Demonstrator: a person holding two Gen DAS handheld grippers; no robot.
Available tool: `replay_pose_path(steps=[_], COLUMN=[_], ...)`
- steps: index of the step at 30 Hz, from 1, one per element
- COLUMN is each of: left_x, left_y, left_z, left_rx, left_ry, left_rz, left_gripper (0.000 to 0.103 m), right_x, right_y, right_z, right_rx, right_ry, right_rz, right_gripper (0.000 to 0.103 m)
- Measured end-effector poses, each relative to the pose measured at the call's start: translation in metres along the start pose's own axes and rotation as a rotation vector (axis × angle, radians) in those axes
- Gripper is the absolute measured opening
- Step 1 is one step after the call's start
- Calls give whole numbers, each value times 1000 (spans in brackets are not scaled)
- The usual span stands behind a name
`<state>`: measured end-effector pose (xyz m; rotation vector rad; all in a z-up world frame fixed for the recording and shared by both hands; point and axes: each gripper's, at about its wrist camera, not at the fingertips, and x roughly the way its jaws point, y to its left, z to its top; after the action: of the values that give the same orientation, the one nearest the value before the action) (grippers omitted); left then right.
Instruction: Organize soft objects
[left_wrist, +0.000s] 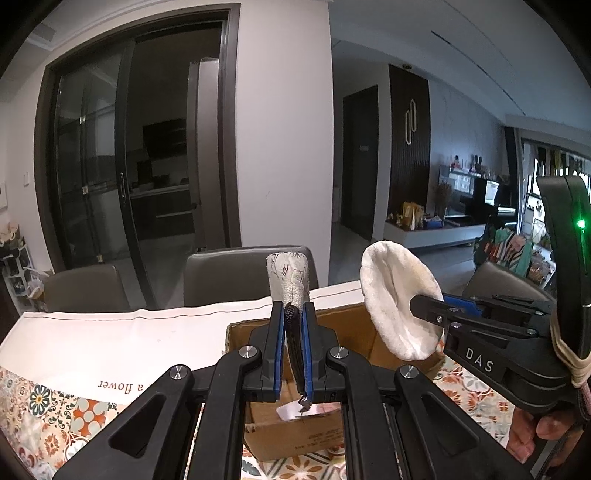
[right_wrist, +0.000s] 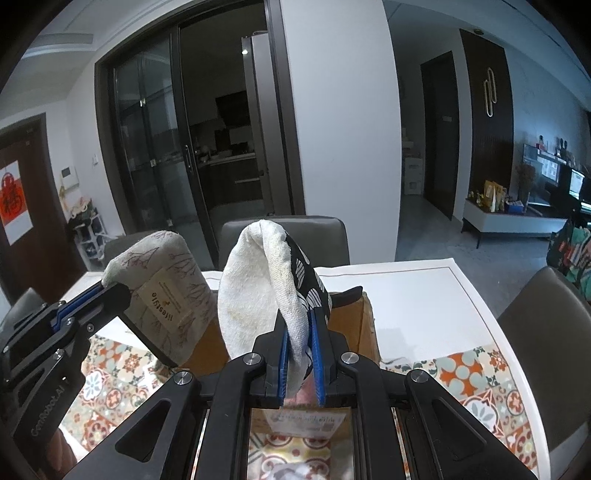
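Dim dining room here, sliding glass doors (left_wrist: 110, 177) at the back and a couple of grey chairs (left_wrist: 229, 273) tucked in at the table's far edge. The table (right_wrist: 424, 295) has a white runner over a patterned tile-print cloth.

The soft stuff is two oven mitts, both up in the air over an open cardboard box (left_wrist: 295, 432) that sits mid-table. The left gripper (left_wrist: 294, 314) is clamped tight on the black-trimmed cuff of a beige mitt with a twig print (left_wrist: 288, 275), which sticks up past the fingertips; from the right wrist view you can see its sewn-on "lifestyle" label. The right gripper (right_wrist: 299, 325) is pinched shut on the second mitt (right_wrist: 258, 288), white terry lining on one side and a black-and-white pattern on the other, standing up tall between the blue pads.

The two mitts are near each other but not touching, beige one to the left. Something pinkish lies down in the box, can't really tell what. A hand (left_wrist: 532, 432) shows at the bottom right of the left view, gripping the right tool's handle.
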<state>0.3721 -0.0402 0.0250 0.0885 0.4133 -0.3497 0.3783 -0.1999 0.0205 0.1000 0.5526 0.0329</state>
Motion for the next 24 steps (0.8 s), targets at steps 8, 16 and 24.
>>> replay_pose_path(steps=[8, 16, 24], left_x=[33, 56, 71], left_y=[2, 6, 3], left_z=[-10, -24, -33], left_rx=[-16, -27, -19], left_ry=[72, 155, 209], left_rz=[8, 1, -1], left_gripper=[10, 10, 11], right_x=[41, 74, 92], right_y=[2, 9, 3], right_z=[-3, -15, -28], right_rx=[-43, -88, -71], right_ry=[66, 139, 206], right_rz=[-9, -7, -3], right_gripper=[13, 13, 13])
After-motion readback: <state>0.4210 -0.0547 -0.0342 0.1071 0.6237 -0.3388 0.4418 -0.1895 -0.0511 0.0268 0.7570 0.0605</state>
